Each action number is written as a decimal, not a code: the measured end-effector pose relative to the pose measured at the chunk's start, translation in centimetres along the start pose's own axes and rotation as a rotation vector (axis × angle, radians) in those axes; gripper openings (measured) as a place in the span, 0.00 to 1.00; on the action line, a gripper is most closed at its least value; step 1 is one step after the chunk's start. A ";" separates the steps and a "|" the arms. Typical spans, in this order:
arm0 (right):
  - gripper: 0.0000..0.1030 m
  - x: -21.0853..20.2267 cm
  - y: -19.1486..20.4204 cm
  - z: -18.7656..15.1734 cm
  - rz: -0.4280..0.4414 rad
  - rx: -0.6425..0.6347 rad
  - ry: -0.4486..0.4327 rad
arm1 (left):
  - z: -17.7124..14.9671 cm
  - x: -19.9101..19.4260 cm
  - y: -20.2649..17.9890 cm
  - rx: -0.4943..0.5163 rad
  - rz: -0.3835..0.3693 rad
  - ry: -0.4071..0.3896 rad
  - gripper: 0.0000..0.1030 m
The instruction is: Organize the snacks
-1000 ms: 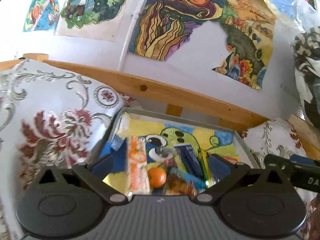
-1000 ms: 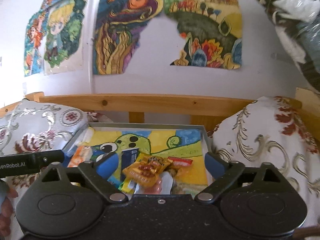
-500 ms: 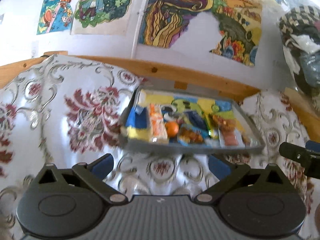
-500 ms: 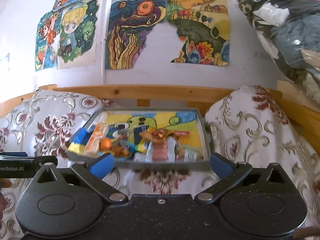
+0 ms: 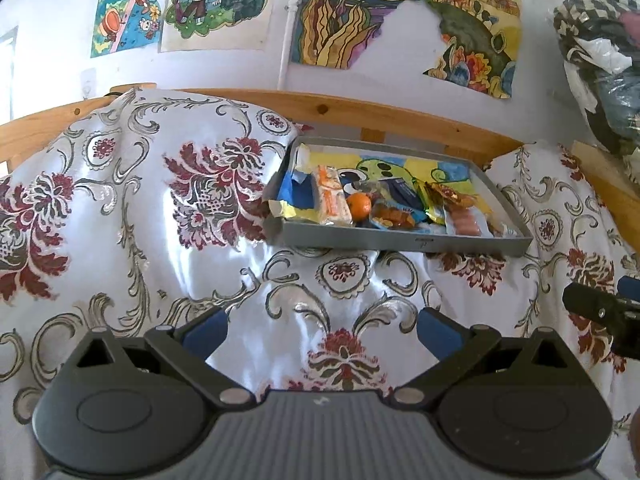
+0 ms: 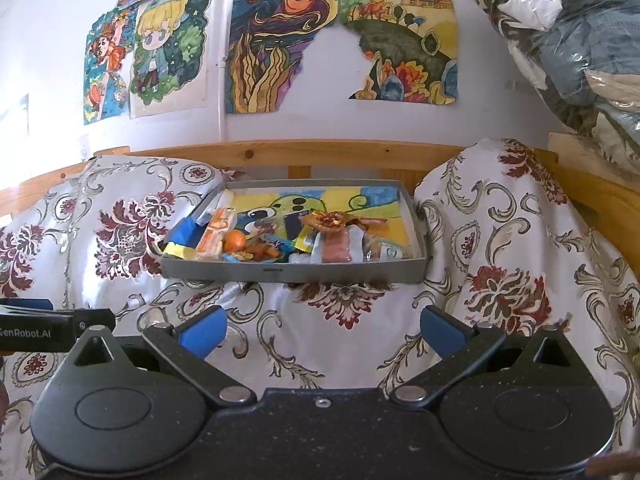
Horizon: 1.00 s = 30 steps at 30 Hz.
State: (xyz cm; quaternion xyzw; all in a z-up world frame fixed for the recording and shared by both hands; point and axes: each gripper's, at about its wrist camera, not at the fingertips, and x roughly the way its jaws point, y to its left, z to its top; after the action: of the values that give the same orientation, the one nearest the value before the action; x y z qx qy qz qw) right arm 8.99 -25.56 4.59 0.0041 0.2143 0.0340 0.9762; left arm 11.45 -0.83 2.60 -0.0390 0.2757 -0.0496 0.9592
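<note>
A grey tray (image 5: 400, 242) (image 6: 292, 271) with a colourful drawing inside rests on the floral cloth, far ahead of both grippers. In it lie several snacks: an orange fruit (image 5: 359, 204) (image 6: 234, 240), an orange-white packet (image 5: 331, 196) (image 6: 216, 232), a blue-yellow packet (image 5: 298, 196) (image 6: 182, 236), a brown wrapped snack (image 6: 326, 221) and a pink sausage pack (image 6: 336, 248). My left gripper (image 5: 322, 330) is open and holds nothing. My right gripper (image 6: 322, 328) is open too, with only cloth between its blue pads.
White cloth with red flowers (image 5: 160, 220) (image 6: 500, 260) covers humps on both sides of the tray. A wooden rail (image 6: 320, 152) and a wall with drawings (image 6: 280, 40) stand behind. Bagged clothes (image 6: 560, 32) hang at the upper right. The other gripper's tip (image 5: 600, 312) (image 6: 52, 328) shows at each view's edge.
Both grippers have drawn back from over the tray, so it now sits much farther ahead. Both stay open and hold nothing.
</note>
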 end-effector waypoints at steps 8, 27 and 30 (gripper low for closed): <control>0.99 0.0 0.1 0.1 0.004 -0.004 -0.002 | -0.3 0.0 0.0 0.008 0.008 0.011 1.00; 0.99 0.3 0.4 -0.3 0.015 -0.018 0.012 | -0.4 0.1 0.1 0.003 0.005 0.024 1.00; 0.99 0.3 0.3 -0.4 0.015 -0.020 0.013 | -0.4 0.1 0.2 -0.014 -0.020 0.030 1.00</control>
State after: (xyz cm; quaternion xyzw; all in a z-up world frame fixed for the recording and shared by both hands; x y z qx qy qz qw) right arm 9.10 -25.20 4.14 -0.0044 0.2201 0.0438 0.9745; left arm 11.33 -0.66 2.21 -0.0478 0.2898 -0.0581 0.9541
